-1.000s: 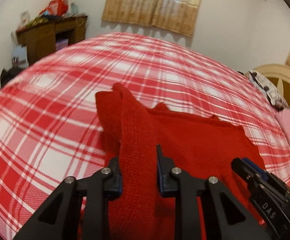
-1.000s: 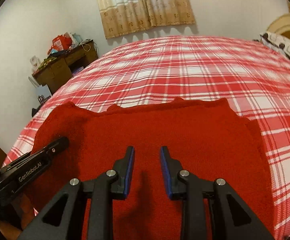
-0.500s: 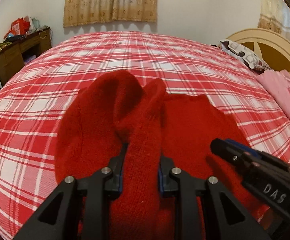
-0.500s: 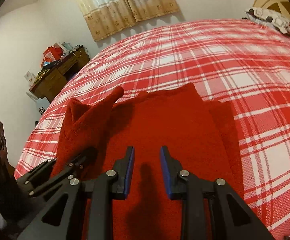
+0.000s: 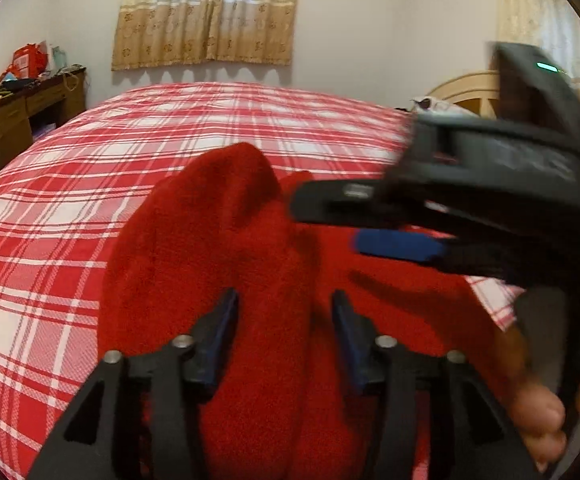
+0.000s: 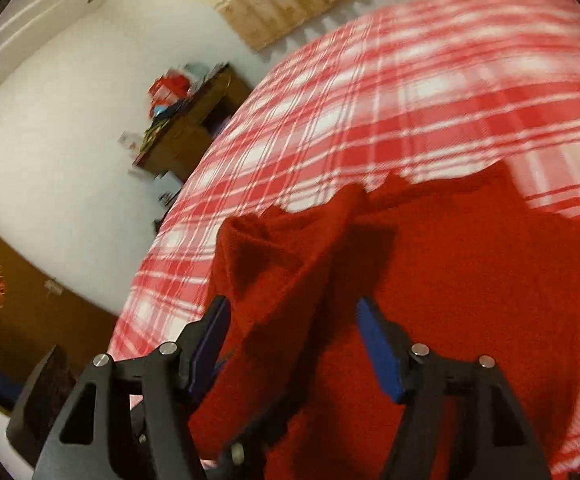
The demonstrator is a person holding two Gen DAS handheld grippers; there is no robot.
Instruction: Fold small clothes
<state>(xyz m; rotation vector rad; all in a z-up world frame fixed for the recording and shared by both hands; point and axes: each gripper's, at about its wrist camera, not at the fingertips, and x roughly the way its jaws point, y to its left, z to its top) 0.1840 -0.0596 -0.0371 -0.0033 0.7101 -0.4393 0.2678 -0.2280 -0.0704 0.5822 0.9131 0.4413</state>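
Red garment bunched on plaid bed, left gripper and right gripper both just released, straddling its ridge.

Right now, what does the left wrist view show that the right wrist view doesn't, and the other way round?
Only the left wrist view shows the right tongs from the side, crossing above the garment, a hand at the lower right, and the cream headboard.

Only the right wrist view shows a brown door at the left.

Both show the red garment bunched into a raised fold on the plaid bedspread, the curtain and the cluttered desk.
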